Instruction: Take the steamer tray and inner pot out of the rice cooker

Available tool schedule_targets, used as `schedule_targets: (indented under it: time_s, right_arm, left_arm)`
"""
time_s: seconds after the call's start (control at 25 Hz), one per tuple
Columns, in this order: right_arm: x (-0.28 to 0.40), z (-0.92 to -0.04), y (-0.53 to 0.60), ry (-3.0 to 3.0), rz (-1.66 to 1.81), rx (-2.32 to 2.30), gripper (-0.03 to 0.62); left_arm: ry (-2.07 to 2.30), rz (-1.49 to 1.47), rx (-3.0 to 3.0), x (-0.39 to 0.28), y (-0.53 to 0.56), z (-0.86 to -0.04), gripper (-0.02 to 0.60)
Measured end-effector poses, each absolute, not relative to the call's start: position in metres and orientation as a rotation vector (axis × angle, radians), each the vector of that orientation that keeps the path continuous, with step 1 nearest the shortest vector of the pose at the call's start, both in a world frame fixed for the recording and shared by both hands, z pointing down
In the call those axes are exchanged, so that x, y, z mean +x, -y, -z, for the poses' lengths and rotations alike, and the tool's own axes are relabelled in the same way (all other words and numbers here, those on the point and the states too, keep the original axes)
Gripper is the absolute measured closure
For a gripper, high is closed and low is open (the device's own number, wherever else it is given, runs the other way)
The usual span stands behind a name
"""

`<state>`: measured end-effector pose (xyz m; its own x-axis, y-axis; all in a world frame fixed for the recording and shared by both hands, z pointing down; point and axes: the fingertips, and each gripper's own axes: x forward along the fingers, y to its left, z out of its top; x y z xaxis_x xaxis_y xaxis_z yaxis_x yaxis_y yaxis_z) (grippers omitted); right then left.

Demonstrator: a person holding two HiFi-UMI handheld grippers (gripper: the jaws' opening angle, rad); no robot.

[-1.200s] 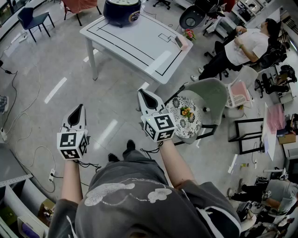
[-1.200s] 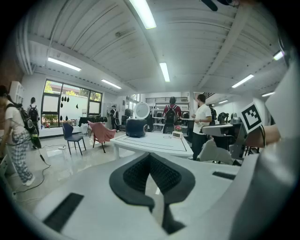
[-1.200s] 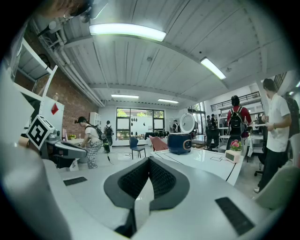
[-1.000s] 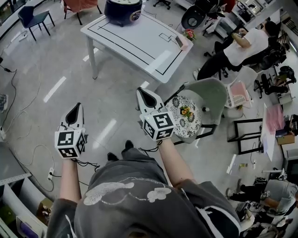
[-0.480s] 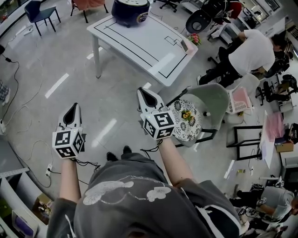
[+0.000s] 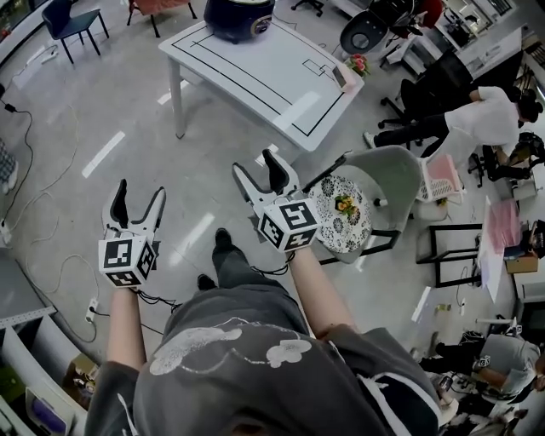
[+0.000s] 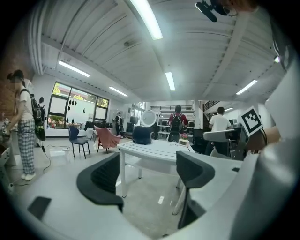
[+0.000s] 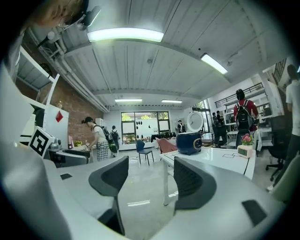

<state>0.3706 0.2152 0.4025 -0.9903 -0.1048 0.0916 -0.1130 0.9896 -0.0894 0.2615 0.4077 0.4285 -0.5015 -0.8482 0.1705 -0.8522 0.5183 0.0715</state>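
Left gripper [image 6: 140, 196], white-bodied with black pads, is standing wide open, its jaws having just been opening, nothing between them. Right gripper [image 6: 257, 172] is matching it: wide, just opening, empty. Both are pointing across the grey floor toward the white rectangular table [image 6: 255, 72], well apart from them, where the dark-blue round rice cooker [image 6: 238, 14] is sitting, lid seemingly down. Judging: task is not begun; steamer tray and inner pot are presumably sitting inside, unseen.

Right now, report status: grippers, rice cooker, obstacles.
Left gripper, right gripper: jaws just opened, nothing between. Rice cooker on table ahead, not reached. Chair beside table's near corner.
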Motion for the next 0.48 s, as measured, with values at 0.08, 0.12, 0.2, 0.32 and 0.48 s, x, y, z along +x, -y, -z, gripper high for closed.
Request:
schedule_targets:
  time_s: [0.08, 0.12, 0.2, 0.32, 0.48]
  right_arm:
    - [0.365, -0.406, -0.209, 3.038, -0.161, 0.185, 0.289]
    - [0.362, -0.408, -0.204, 3.036, -0.167, 0.191, 0.286]
    - [0.355, -0.412, -0.192, 3.029, -0.161, 0.205, 0.283]
    - [0.335, -0.416, -0.165, 3.026, -0.162, 0.226, 0.278]
    - [0.284, -0.415, -0.119, 3.044, -0.183, 0.254, 0.276]
  left_arm:
    - [2.583, -0.007, 1.421, 0.252, -0.407, -0.431, 0.174]
    - [2.581, 0.008, 1.404, 0.248, -0.406, -0.433, 0.164]
    - [2.576, 0.014, 1.384, 0.239, -0.4, -0.437, 0.156]
    - [2.582, -0.008, 1.376, 0.218, -0.386, -0.437, 0.152]
    - [2.621, -0.028, 1.345, 0.165, -0.362, -0.432, 0.152]
